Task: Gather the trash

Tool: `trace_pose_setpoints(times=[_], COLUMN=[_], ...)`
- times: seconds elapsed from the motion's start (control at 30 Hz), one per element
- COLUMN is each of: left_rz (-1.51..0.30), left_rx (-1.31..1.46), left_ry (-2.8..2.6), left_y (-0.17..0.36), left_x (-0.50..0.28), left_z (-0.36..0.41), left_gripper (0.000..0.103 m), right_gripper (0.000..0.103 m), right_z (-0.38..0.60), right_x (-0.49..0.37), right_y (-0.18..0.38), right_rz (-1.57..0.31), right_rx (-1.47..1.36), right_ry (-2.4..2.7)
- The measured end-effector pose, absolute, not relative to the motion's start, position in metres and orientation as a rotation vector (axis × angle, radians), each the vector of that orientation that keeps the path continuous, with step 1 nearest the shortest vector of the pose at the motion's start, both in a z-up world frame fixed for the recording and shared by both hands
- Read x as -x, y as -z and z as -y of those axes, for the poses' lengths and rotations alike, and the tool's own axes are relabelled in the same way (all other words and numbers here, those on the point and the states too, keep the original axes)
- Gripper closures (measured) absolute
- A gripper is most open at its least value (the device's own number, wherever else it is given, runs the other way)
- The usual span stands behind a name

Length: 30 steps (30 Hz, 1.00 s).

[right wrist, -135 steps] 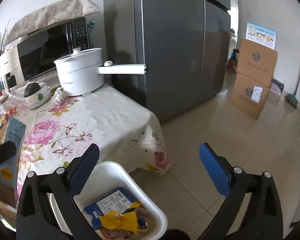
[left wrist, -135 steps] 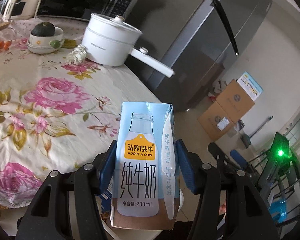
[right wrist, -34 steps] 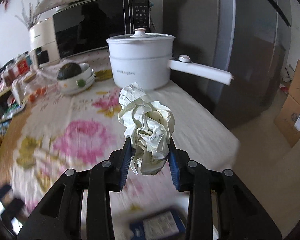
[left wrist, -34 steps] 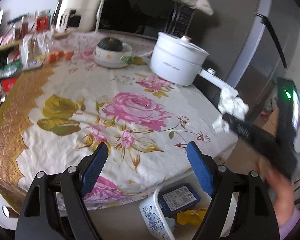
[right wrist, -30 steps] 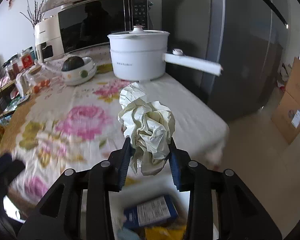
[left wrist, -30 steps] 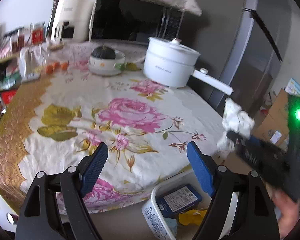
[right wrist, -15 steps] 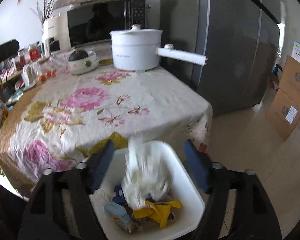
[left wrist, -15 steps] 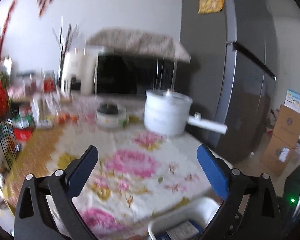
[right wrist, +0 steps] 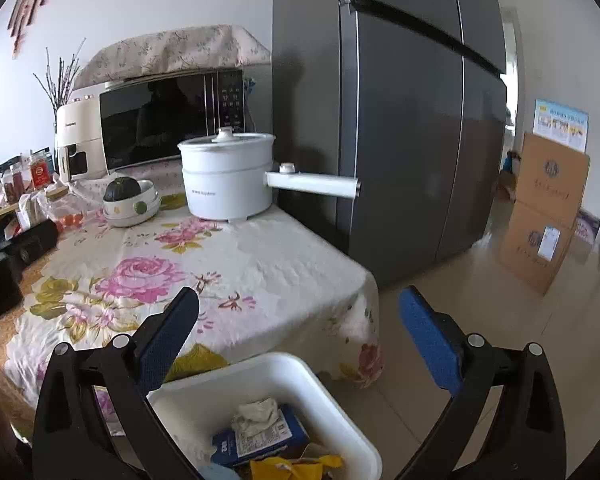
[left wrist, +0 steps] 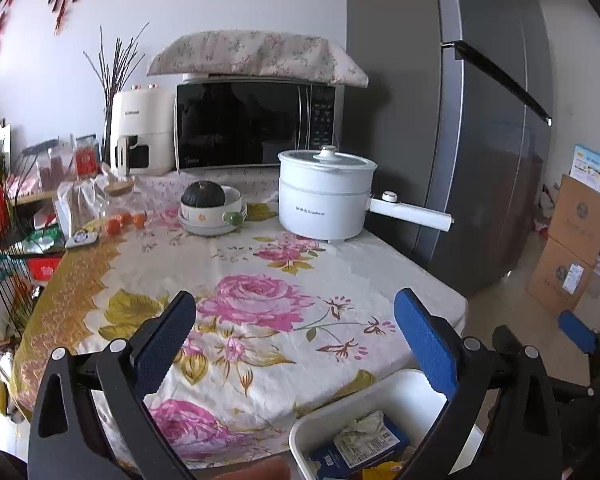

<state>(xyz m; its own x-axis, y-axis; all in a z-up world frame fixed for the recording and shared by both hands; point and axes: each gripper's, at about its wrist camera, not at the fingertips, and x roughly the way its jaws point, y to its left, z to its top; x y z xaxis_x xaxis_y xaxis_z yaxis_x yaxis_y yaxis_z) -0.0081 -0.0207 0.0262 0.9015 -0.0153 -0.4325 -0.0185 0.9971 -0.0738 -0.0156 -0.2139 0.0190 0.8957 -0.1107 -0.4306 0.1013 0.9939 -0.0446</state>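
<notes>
A white trash bin stands on the floor by the table's near edge; it also shows in the left wrist view. In it lie a crumpled white paper ball, a blue milk carton and a yellow wrapper. The paper ball and the carton show in the left wrist view too. My right gripper is open and empty above the bin. My left gripper is open and empty over the table's front edge.
The floral tablecloth table carries a white electric pot with a long handle, a bowl with a dark squash, a microwave and jars at the left. A grey fridge and cardboard boxes stand to the right.
My right gripper has opened and let go of the paper ball, which now lies in the bin. My left gripper has tilted up, still open and empty.
</notes>
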Motion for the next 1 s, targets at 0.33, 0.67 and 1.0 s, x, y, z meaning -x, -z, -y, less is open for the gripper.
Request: trace_pose_setpoints(times=[0.33,0.67,1.0], left_rz=[-0.529,-0.578,-0.592], left_rx=[0.107,0.11,0.125], left_ry=[-0.011,-0.001,-0.005], left_y=[-0.013,-0.006,-0.005], left_x=[-0.002,-0.005,-0.007], left_z=[0.016,0.019,0.017], left_gripper=[0.007,0.007,0.007], right_gripper=[0.007,0.007,0.007], right_z=[0.21,0.211,0.209], right_x=[0.025,0.019,0.018], right_y=[-0.034,-0.033,-0.032], right_rz=[-0.343,-0.371,-0.373], right_rx=[0.078,0.032,0.037], right_ry=[0.203,0.205,0.199])
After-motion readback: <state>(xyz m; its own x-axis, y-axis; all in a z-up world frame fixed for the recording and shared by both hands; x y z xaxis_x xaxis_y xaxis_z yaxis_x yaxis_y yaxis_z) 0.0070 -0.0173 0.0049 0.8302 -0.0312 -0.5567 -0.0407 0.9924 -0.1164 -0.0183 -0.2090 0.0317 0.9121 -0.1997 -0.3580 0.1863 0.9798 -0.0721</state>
